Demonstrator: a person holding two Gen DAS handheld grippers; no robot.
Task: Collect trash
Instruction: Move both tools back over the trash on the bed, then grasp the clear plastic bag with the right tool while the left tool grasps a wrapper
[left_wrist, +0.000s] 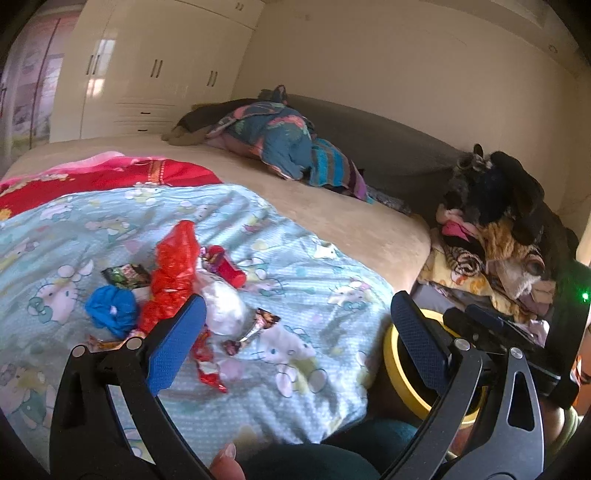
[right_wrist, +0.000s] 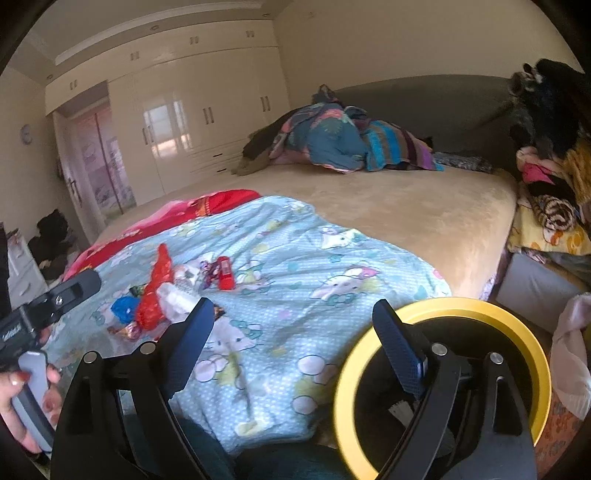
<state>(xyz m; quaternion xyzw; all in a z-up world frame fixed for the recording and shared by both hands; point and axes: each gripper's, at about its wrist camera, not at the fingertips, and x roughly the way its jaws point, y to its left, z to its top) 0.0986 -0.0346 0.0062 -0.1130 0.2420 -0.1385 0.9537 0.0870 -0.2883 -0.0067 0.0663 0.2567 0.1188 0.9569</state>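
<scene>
Crinkly trash (left_wrist: 177, 273) lies in a heap on the soft blue cartoon blanket (right_wrist: 295, 266) near the bed's (right_wrist: 406, 206) front edge: a shiny red wrapper, a blue crumpled bag, a white wad. A round bin (right_wrist: 517, 325) with a yellow rim stands by the bed's front corner. Both the left tongs (left_wrist: 295, 332) and the right tongs (right_wrist: 295, 332) stand wide with nothing in them.

You face a wide bed (right_wrist: 388, 206) with a beige cover beneath a plain cream wall (right_wrist: 369, 44). Glossy cream wardrobes (right_wrist: 192, 122) reflect daylight at the left, and a grey headboard (right_wrist: 424, 99) runs behind.
</scene>
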